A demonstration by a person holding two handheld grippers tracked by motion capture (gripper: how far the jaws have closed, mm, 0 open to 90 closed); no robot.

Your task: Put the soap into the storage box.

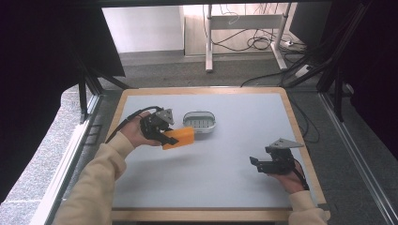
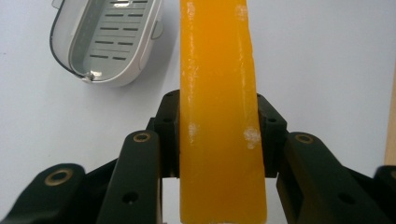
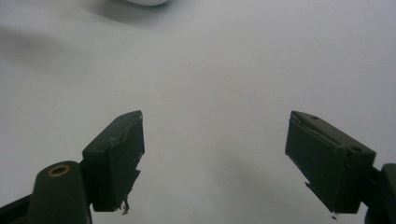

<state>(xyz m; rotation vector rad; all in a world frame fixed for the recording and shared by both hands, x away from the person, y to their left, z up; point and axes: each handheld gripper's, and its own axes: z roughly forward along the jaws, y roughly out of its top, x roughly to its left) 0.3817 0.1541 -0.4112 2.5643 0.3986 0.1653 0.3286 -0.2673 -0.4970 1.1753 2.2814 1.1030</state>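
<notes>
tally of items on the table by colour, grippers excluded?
Orange: 1, the soap bar, clamped in the left gripper
White/grey: 1, the slotted soap dish
Total: 2

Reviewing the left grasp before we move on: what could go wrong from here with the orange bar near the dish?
The left gripper pinches the orange soap bar near one end, so most of it overhangs; it might pivot or slip. The soap dish sits loose, and a low approach could knock it. The right gripper hangs open, apart, steadying nothing.
</notes>
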